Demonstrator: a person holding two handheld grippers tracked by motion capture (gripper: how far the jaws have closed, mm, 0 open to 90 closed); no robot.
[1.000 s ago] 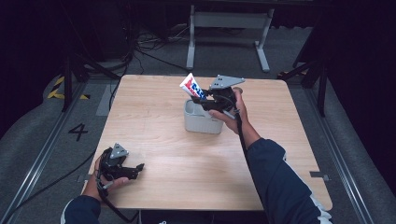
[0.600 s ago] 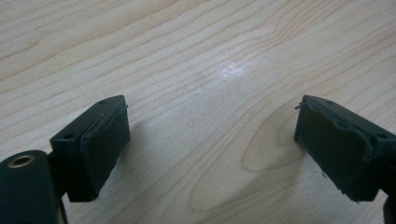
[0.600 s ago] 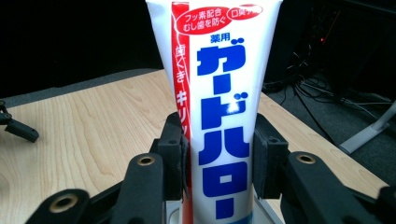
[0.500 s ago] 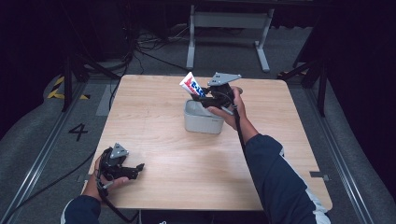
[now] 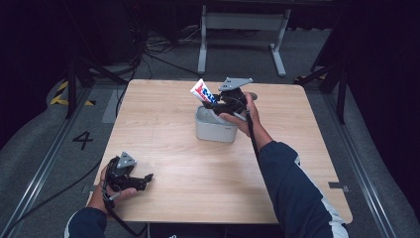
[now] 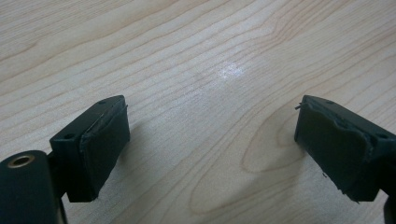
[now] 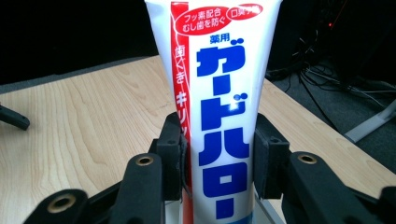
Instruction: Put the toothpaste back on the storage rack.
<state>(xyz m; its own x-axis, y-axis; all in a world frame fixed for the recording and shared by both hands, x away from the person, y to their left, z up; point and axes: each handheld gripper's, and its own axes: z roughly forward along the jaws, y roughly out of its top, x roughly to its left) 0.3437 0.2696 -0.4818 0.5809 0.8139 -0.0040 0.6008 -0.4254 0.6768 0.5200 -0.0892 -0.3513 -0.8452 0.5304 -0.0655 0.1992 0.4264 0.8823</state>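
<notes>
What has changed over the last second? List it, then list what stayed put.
Nothing has visibly changed. The right hand-held gripper stays shut on the toothpaste tube above the grey container. The left hand-held gripper stays open and low over the table near its front left corner, with nothing between its jaws.

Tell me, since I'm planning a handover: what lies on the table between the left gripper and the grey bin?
Nothing: in the high view, bare table separates the left gripper from the grey bin.
</notes>
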